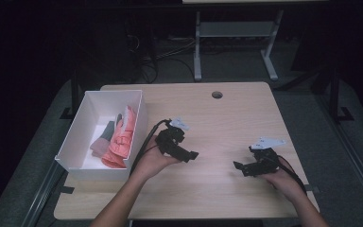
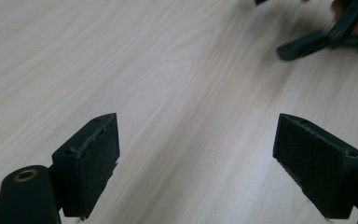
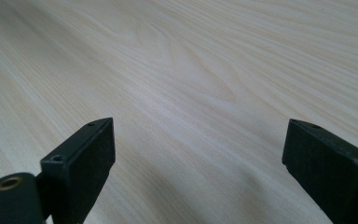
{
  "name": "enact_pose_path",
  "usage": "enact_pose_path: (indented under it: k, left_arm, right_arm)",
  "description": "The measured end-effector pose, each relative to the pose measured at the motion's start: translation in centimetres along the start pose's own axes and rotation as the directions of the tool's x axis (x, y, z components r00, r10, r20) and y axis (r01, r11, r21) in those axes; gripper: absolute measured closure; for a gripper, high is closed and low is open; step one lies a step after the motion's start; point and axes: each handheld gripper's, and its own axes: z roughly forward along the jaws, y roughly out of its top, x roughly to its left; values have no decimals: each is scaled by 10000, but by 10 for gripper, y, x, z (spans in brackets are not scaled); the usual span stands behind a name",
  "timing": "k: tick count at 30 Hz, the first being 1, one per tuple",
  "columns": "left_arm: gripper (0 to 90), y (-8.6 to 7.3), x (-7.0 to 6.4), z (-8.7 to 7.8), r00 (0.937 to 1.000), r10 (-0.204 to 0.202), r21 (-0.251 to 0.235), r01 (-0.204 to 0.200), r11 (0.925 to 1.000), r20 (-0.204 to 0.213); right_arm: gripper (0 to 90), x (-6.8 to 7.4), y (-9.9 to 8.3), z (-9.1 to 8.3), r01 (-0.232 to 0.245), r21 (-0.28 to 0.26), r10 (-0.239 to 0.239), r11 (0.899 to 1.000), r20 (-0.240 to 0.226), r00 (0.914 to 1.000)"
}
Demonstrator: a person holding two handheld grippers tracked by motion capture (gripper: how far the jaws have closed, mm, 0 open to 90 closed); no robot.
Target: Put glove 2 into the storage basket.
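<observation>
Two hand-held black grippers hover low over a light wooden table (image 1: 227,118). My left gripper (image 1: 193,155) sits at the table's middle left, pointing right; in the left gripper view its jaws stand wide apart (image 2: 198,163) over bare wood. My right gripper (image 1: 238,166) is at the front right, pointing left; its jaws in the right gripper view are also wide apart (image 3: 198,163) with nothing between them. The right gripper's jaws (image 2: 307,44) appear at the top right of the left gripper view.
A white open box (image 1: 87,106) stands at the table's left edge, holding folded pink and grey cloth (image 1: 118,139). A round cable hole (image 1: 217,94) sits near the far edge. Metal frame legs (image 1: 197,52) stand on the floor beyond.
</observation>
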Motion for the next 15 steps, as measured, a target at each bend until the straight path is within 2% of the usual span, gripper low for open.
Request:
enact_pose_path:
  k: [3,8,9,11,13,15]
  left_arm:
    - [141,-9,1,11,9999,71,187,-73,9998,77]
    - [141,-19,3,20,9999,30,55,-31,10000,162]
    - [141,-20,3,22,9998,-82,-10,83,10000,169]
    - [141,-21,4,22,9998,96,113,-97,9999,146]
    - [142,-21,4,24,9998,65,79,-66,9999,169]
    - [141,-21,4,24,9997,205,98,-207,9997,166]
  right_arm:
    - [90,0,0,0,-11,-25,11,10000,0,10000]
    - [90,0,0,0,22,20,-22,10000,11,10000]
    - [90,0,0,0,7,21,-7,10000,11,10000]
    - [90,0,0,0,13,-5,-13,10000,12,10000]
    - [90,0,0,0,-26,-25,26,10000,5,10000]
    - [90,0,0,-1,7,-13,-7,10000,5,10000]
